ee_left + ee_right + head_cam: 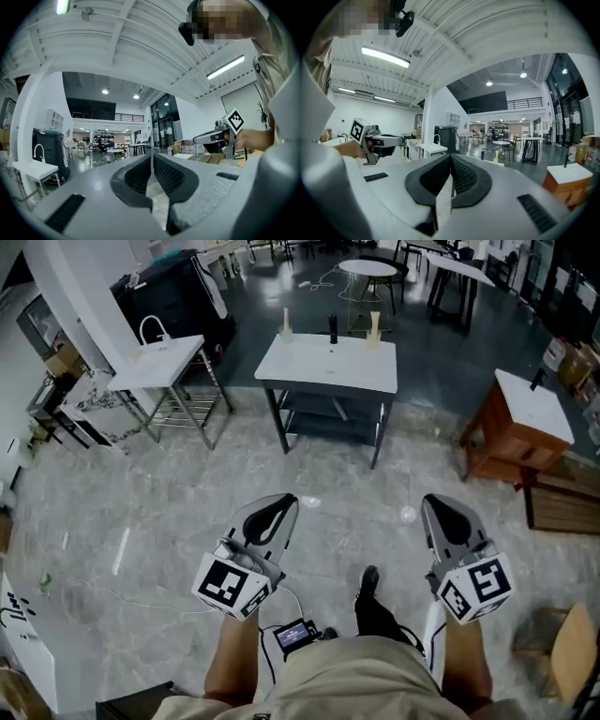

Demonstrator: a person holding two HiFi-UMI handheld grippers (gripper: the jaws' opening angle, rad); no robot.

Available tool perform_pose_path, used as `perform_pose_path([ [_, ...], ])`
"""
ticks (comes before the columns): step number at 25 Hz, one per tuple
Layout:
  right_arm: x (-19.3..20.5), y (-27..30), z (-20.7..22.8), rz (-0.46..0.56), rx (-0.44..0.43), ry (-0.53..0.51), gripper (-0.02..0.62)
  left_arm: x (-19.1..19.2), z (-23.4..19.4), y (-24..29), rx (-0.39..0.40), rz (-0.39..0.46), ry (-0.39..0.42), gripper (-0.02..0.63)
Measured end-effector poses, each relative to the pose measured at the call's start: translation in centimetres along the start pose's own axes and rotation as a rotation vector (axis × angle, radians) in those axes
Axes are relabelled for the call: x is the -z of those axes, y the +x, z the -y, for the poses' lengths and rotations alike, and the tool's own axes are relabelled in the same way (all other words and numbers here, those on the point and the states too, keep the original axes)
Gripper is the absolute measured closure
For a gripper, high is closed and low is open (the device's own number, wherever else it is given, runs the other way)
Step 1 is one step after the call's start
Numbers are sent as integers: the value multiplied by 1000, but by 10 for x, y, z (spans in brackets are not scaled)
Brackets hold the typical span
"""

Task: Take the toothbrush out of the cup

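So right now you're holding both tools out in front of you over the grey marbled floor [122,493], and neither has anything in it. Your left gripper [284,503] has its dark ribbed jaws pinched together with nothing between them, and the left gripper view shows that clearly. Same deal with your right gripper [435,508]: jaws together, empty. They sit side by side, well apart, both pointing roughly level toward the tables ahead.

The stuff you're after is on the white-topped table with the dark metal frame [328,367], straight ahead and well clear of both tools. Along its far edge there's a pale upright item on the left [286,324], a small dark upright item [333,330] in the middle and a pale cup-like item on the right [375,327]. Honestly they're too small for me to tell which one is the cup with the toothbrush in it.

Around that: a white sink stand with a curved tap [159,362] off to your left, a brown wooden cabinet with a white top [525,423] to your right, and a round white table [367,268] further back. Your dark shoe [368,583] shows between the two tools.
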State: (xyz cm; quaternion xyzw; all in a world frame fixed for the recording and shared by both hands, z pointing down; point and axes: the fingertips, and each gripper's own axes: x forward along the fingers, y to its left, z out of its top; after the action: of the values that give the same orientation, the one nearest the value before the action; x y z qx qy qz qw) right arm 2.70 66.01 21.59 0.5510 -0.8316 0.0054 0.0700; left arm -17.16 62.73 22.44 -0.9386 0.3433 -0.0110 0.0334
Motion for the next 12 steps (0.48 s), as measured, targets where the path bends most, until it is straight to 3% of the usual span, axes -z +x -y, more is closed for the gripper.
perform_pose_path([
  [7,1,60,68,28,-6,4,591,9,-41,59,-46,-25,19,580],
  [12,11,124,126,22,-48,19,591,18,-74,135,-62,-45,24,580],
])
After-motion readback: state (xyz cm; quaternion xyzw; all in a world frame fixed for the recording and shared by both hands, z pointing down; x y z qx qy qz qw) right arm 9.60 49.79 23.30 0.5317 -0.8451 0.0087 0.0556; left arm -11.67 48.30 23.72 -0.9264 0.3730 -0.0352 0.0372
